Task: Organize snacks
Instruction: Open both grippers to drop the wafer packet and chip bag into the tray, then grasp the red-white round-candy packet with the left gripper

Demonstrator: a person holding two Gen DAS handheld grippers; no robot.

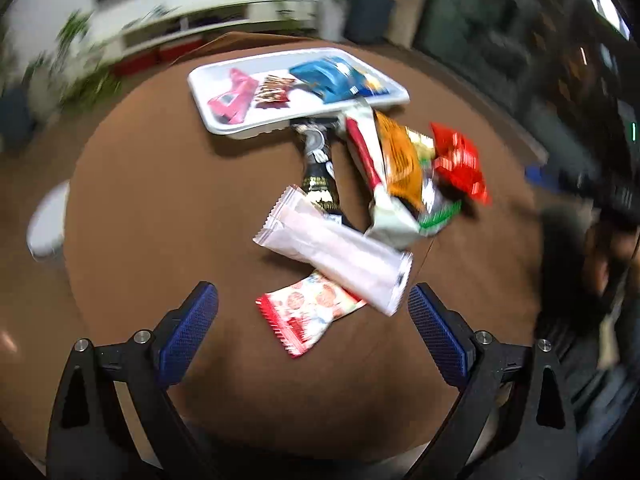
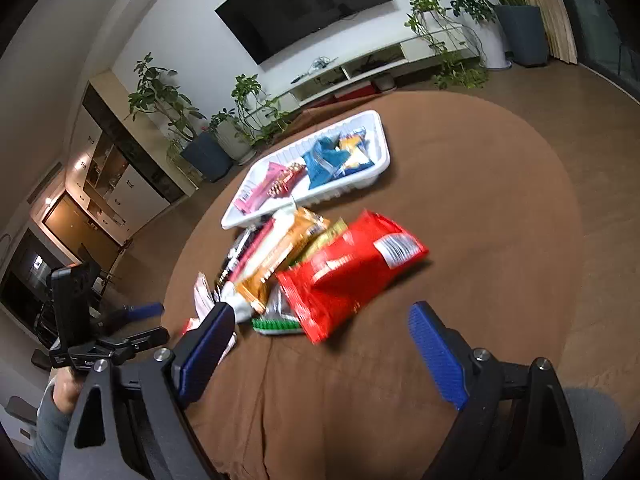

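**Snacks heaped beside the tray**

Snacks lie on the round brown table [image 2: 480, 208]. We see the white tray [image 2: 382, 148] at the far side with blue, pink and dark packets. Just beside it sits a loose pile: red bag [image 2: 352, 268], orange packet [image 1: 400, 160], white bar [image 1: 336, 248], small red-edged packet [image 1: 308, 316]. Both our tools stand wide and empty: left hand-held gripper [image 1: 313, 340], right hand-held gripper [image 2: 320, 356].
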